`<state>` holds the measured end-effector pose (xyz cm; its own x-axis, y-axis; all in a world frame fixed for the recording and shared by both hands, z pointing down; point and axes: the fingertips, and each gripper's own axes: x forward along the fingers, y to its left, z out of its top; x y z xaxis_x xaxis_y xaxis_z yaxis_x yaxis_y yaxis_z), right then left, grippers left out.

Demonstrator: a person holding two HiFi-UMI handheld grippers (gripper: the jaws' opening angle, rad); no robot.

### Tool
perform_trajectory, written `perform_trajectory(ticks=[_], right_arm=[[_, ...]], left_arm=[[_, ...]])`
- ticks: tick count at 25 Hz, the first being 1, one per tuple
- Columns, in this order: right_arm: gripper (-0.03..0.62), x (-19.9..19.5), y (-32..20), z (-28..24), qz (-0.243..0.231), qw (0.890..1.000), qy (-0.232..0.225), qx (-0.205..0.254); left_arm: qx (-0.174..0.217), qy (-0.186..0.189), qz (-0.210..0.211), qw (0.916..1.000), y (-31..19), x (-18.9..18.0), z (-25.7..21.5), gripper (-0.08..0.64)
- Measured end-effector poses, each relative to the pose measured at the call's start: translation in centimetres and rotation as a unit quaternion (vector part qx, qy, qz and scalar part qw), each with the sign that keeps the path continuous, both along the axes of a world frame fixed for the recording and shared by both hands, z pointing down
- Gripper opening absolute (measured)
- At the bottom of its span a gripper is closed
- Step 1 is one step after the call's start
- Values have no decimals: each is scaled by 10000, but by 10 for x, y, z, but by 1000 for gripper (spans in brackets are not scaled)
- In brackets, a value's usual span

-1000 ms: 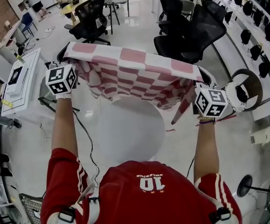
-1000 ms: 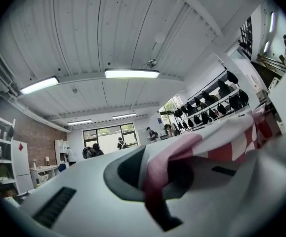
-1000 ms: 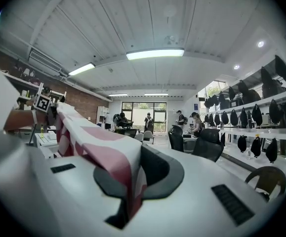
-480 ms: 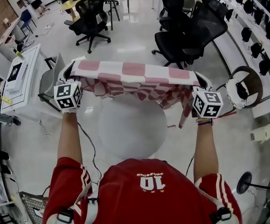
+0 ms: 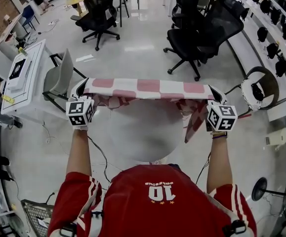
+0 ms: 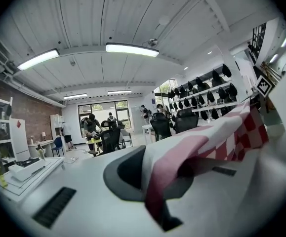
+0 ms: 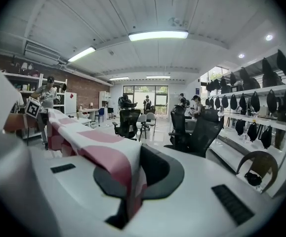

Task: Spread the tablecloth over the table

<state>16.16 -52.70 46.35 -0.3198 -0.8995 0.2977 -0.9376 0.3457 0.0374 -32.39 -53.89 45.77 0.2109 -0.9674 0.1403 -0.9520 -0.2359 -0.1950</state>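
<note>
A red-and-white checked tablecloth hangs stretched between my two grippers above the far edge of a round white table. My left gripper is shut on the cloth's left corner, and the fabric runs off to the right in the left gripper view. My right gripper is shut on the right corner, with a loose flap dangling beside the table. Most of the cloth droops in folds behind the table's far rim.
Black office chairs stand beyond the table, another one at the back left. A grey chair and a white desk are at the left. A round stool sits at the right. People work far back.
Both grippers have come down and toward me with the cloth. The cloth, held high and spread before, now hangs low at the table's far edge as a narrow band.
</note>
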Motion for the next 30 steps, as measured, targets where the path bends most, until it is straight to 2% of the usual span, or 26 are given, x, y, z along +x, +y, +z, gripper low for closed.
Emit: perform_trajectory(ticks=[8,14,20,30], right_arm=[[15,-12,74,34,288,9991,62,-312],[16,-25,133,66,628,9962,-239,-555],[15,-26,175,94,816,9925,-460,-784],[17,-16,224,144,635,9900,-432,-1180]], left_arm=[[-374,-108,402,9984,67,-8,35,9],[-692,-68,626,9956,116,-18,67,9],[-992,350,392,9937,156,-20,91,9],[-1370,284,126,9901,221,-13,139,9]])
